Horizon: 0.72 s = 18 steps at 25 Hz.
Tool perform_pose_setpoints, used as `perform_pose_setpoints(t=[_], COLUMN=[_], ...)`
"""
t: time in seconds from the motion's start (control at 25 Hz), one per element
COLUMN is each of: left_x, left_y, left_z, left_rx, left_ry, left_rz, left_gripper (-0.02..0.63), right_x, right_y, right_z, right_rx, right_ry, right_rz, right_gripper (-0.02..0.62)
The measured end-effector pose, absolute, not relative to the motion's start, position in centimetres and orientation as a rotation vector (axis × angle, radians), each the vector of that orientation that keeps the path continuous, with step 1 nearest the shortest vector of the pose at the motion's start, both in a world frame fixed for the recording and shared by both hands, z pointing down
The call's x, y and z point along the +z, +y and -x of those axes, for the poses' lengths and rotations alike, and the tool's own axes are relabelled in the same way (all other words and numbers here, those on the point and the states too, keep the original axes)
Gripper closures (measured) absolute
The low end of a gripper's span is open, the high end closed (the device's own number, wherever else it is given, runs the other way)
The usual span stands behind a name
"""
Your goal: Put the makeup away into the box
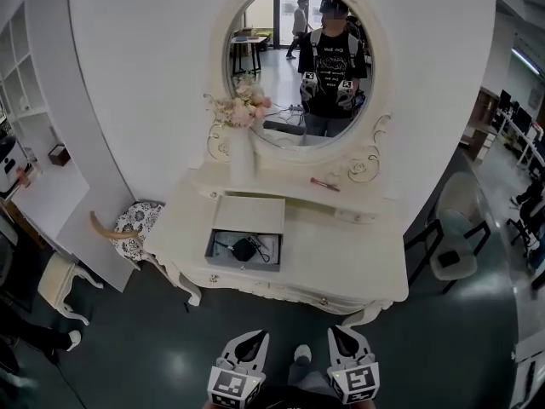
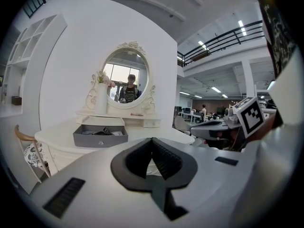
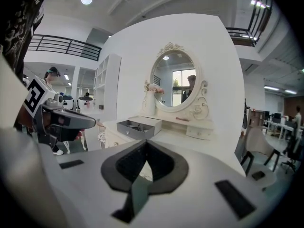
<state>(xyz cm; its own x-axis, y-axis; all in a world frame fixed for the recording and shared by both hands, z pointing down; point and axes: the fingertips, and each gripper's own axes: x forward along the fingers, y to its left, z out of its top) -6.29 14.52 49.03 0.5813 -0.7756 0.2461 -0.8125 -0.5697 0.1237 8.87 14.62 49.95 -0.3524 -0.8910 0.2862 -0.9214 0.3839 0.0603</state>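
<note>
We hold our left claw (image 1: 254, 337) and right claw (image 1: 341, 334) side by side, tipped slightly down, both clenched on nothing. Well ahead stands the table (image 1: 349, 267). The open box (image 1: 243, 267) lies beyond the left claw, and the makeup stick (image 1: 324, 184) lies farther off beyond the right.

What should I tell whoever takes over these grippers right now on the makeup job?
Left gripper: shut, empty. Right gripper: shut, empty. Both are short of the dressing table.
Grey box: open on the table, dark items inside.
A slim pink makeup item lies on the shelf under the mirror.
Left to do: pick it up and put it in the box.
</note>
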Motion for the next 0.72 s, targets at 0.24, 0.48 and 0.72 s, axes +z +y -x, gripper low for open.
perform_pose_setpoints(t=[0.24,0.48,0.72], left_x=[49.3,49.4,49.5], left_y=[11.5,8.3,5.6], left_z=[5.6,4.2,2.0], left_rx=[0.256,0.253,0.247], left_ry=[-1.34,-1.368,-1.389], left_rz=[-2.558,-2.53,-2.518], left_gripper=[0.591,0.591,0.591], right_x=[50.6,50.7,50.7], right_y=[11.4,7.7,4.5], right_z=[-9.4,-10.6,-12.3], right_rx=[0.19,0.176,0.166], right_ry=[-2.386,-2.407,-2.431], right_rz=[-1.549,-1.507,-1.468], right_gripper=[0.586,0.586,0.586])
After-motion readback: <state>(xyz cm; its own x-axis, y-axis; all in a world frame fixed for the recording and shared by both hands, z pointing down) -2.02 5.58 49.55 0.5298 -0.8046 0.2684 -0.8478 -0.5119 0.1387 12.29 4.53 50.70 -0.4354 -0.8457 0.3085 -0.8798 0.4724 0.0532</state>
